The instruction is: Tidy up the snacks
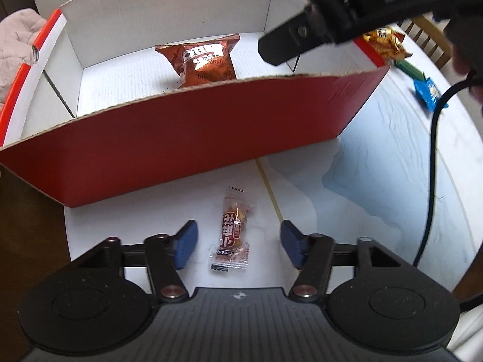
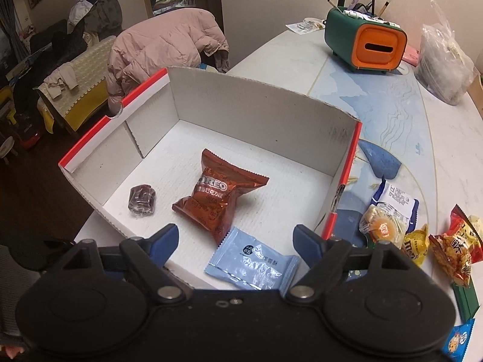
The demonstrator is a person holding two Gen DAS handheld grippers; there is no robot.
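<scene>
A red-and-white cardboard box [image 1: 193, 129] stands on the table. Inside it lie a brown Oreo packet [image 2: 220, 199], a light blue packet [image 2: 253, 262] and a small dark wrapped sweet [image 2: 142, 200]. The Oreo packet also shows in the left wrist view [image 1: 205, 63]. My left gripper [image 1: 238, 244] is open, low over the table in front of the box, its pads on either side of a small brown-labelled clear snack packet [image 1: 233, 232]. My right gripper [image 2: 235, 241] is open and empty above the box's near end, over the blue packet. It shows from the left wrist view [image 1: 347, 12] above the box.
Loose snacks lie right of the box: a round yellow cake [image 2: 383, 227], a white-blue packet [image 2: 395, 197], a yellow packet [image 2: 418, 246], an orange-red packet [image 2: 455, 250] and a blue cookie packet [image 2: 459, 339]. A green-orange holder [image 2: 365, 45] and a plastic bag [image 2: 446, 66] stand far back.
</scene>
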